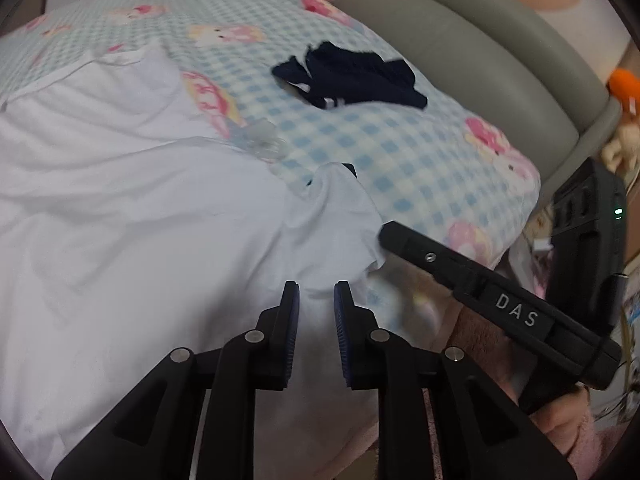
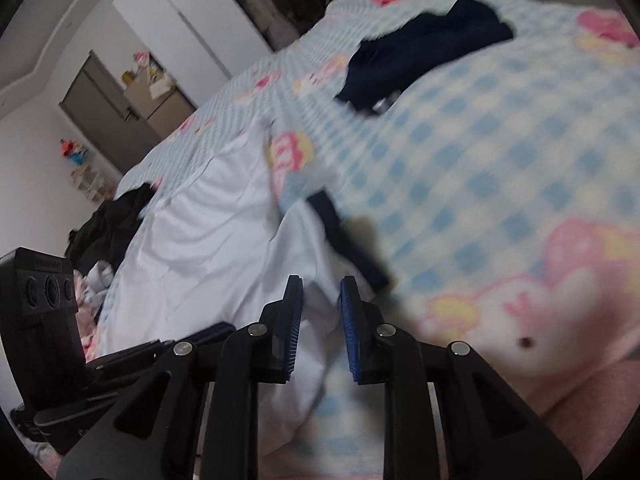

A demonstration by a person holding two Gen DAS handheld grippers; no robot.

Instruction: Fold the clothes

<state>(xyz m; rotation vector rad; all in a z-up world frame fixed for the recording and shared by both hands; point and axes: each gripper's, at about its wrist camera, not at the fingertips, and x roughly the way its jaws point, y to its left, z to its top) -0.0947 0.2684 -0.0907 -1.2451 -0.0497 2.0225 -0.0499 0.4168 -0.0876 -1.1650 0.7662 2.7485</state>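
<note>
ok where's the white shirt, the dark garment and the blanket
white shirt (image 1: 140, 216), left wrist view, on its broad wrinkled middle
dark garment (image 1: 352, 76), left wrist view, on the centre of the crumpled heap
blanket (image 2: 500, 152), right wrist view, on a bare blue checked patch

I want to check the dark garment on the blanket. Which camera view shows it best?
The left wrist view: the dark garment is sharp and whole on the checked blanket. In the right wrist view the garment is blurred.
</note>
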